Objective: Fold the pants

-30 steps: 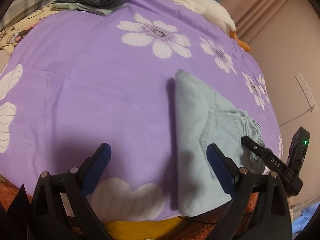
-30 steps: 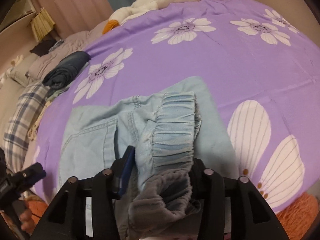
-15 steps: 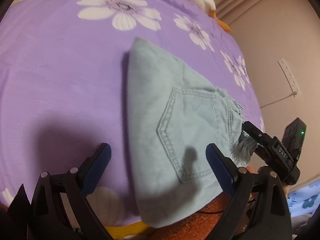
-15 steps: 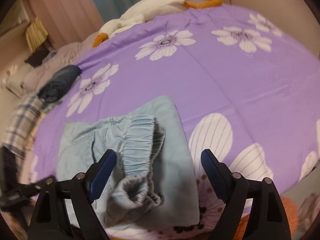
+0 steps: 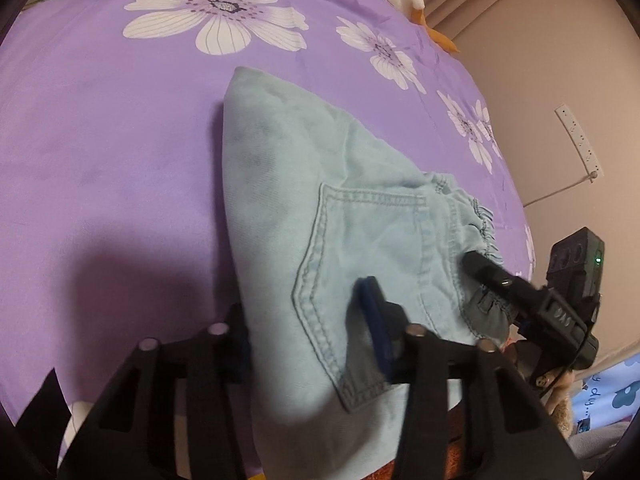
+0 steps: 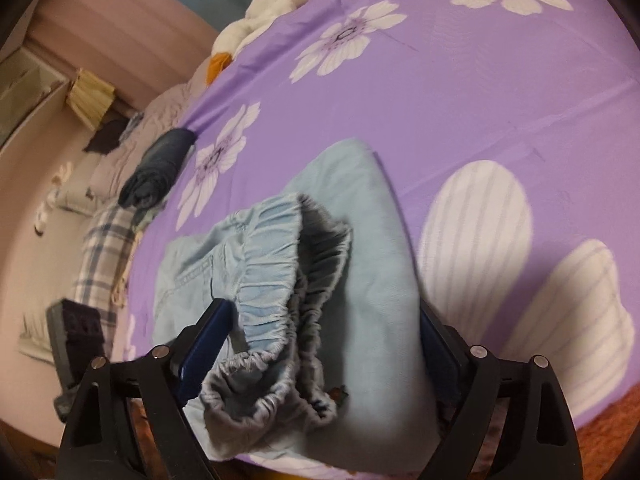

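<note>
Left gripper (image 5: 304, 320) pinches the folded pants (image 5: 320, 208) at their near edge. Right gripper (image 6: 320, 344) stands spread, straddling the waistband (image 6: 276, 280) end.

left gripper (image 5: 308, 320) fingers (image 5: 374, 320) straddle the folded pale-blue pants (image 5: 320, 216) on the purple floral bedspread (image 5: 120, 120).

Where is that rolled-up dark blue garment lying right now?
In the right wrist view the rolled dark blue garment lies at the far left edge of the purple flowered bedspread, next to a plaid cloth, well beyond the folded light blue pants.
</note>
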